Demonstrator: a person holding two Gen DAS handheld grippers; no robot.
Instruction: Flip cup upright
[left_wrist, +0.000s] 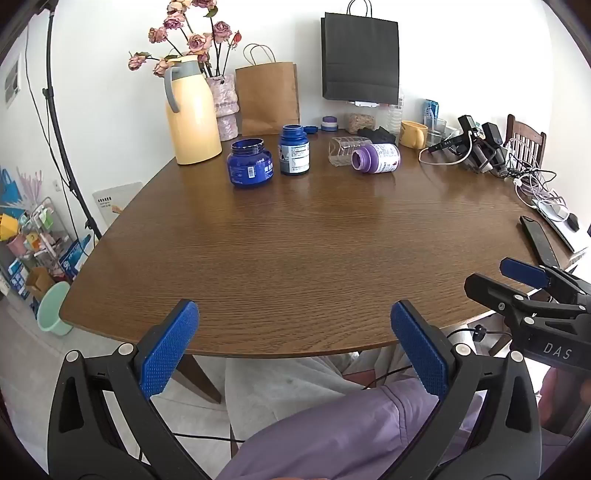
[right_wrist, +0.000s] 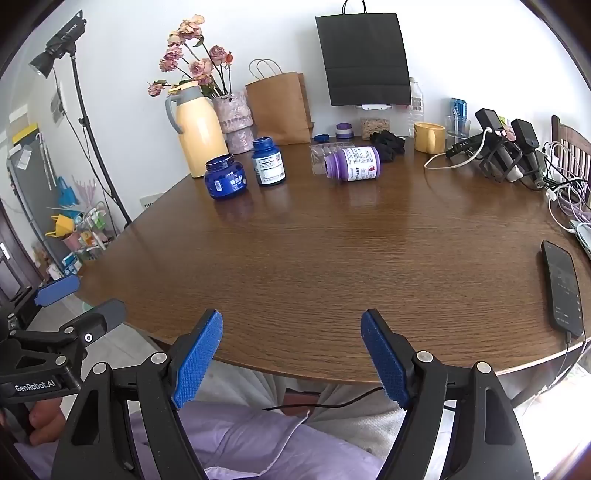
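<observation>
A clear plastic cup (left_wrist: 346, 150) lies on its side at the far middle of the wooden table (left_wrist: 295, 240), right behind a purple bottle (left_wrist: 376, 158) that also lies on its side. In the right wrist view the cup (right_wrist: 322, 158) is partly hidden by the purple bottle (right_wrist: 352, 163). My left gripper (left_wrist: 293, 314) is open and empty over the table's near edge. My right gripper (right_wrist: 291, 323) is open and empty beside it, and it also shows in the left wrist view (left_wrist: 495, 275).
Two open blue jars (left_wrist: 250, 163) (left_wrist: 294, 149) stand left of the cup. A yellow thermos (left_wrist: 192, 110), a vase of flowers (left_wrist: 225, 107), paper bags (left_wrist: 267, 98), a yellow mug (left_wrist: 413, 134), chargers and cables (left_wrist: 480, 147) line the far and right sides. A phone (right_wrist: 563, 291) lies at the right edge.
</observation>
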